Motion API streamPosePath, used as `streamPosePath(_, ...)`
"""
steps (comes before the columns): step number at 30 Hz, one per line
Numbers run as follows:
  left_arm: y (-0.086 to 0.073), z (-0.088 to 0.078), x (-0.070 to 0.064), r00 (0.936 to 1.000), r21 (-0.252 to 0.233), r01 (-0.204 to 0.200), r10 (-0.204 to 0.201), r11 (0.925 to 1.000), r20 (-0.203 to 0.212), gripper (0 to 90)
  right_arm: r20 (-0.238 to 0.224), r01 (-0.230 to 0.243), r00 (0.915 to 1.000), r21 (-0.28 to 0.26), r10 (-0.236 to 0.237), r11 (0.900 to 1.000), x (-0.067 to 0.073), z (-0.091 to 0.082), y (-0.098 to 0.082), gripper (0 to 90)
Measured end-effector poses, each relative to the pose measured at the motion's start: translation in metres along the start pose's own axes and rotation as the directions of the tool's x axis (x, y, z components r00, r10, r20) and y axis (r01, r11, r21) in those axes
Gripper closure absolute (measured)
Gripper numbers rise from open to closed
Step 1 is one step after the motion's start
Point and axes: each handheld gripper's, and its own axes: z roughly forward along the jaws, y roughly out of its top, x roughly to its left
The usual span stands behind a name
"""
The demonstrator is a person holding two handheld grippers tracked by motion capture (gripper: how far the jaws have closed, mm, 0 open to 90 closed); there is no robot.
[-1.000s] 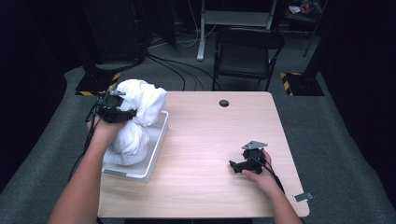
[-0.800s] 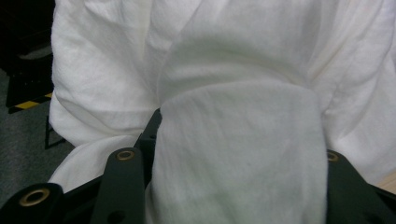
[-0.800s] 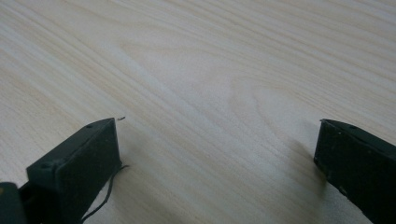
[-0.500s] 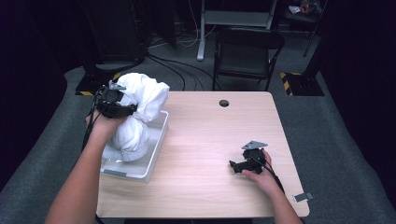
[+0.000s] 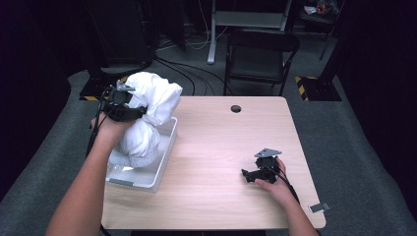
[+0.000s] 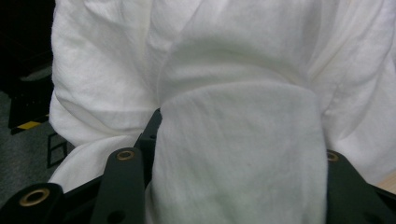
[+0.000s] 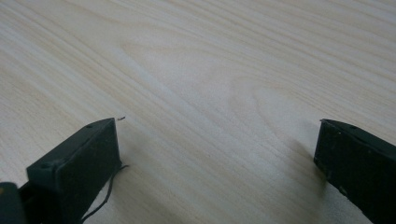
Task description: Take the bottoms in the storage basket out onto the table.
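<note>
A bulky white cloth (image 5: pixel 156 101) hangs bunched over a clear plastic tray (image 5: pixel 165 157) at the table's left side, its lower end still down inside the tray. My left gripper (image 5: pixel 141 113) is shut on the cloth's upper part, held above the tray's far end. In the left gripper view the cloth (image 6: pixel 233 70) bulges between the two black jaws of the left gripper (image 6: pixel 240 156). My right gripper (image 5: pixel 248 175) rests low over the bare wood at the front right. In its own view the right gripper (image 7: pixel 217 135) stands open with nothing between the jaws.
The wooden table (image 5: pixel 221 142) has a round cable hole (image 5: pixel 236 108) near its far edge. A black folding chair (image 5: pixel 260 49) stands behind the table. Cables lie on the grey floor at the back.
My left gripper has risen with the white cloth, drawing more of it up out of the tray. The right gripper has stayed where it was.
</note>
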Motion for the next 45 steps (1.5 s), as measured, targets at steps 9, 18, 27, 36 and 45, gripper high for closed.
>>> streamPosePath(9,0.015,-0.001,-0.017,0.9991,-0.021,-0.028,0.029,0.9994,0.032,50.7,0.0,0.0,1.0,0.001,0.0,1.0,0.0,0.0,0.0,0.0)
streamPosePath(18,0.029,-0.004,-0.036,0.9947,-0.027,-0.082,0.084,0.9962,0.06,50.7,0.0,0.0,1.0,0.0,0.0,1.0,0.0,0.0,0.0,0.0)
streamPosePath(27,0.045,-0.007,-0.063,0.9868,-0.057,-0.127,0.132,0.9902,0.094,50.7,0.0,0.001,1.0,0.0,-0.001,1.0,0.0,0.0,0.0,0.0)
streamPosePath(36,0.057,-0.002,-0.09,0.9762,-0.073,-0.167,0.175,0.9833,0.128,50.7,0.0,0.001,1.0,0.0,-0.001,1.0,0.0,0.0,0.0,0.0)
streamPosePath(45,0.067,0.002,-0.11,0.9655,-0.083,-0.198,0.209,0.9767,0.156,50.7,0.0,0.003,1.0,0.0,-0.003,1.0,0.0,0.0,0.0,0.0)
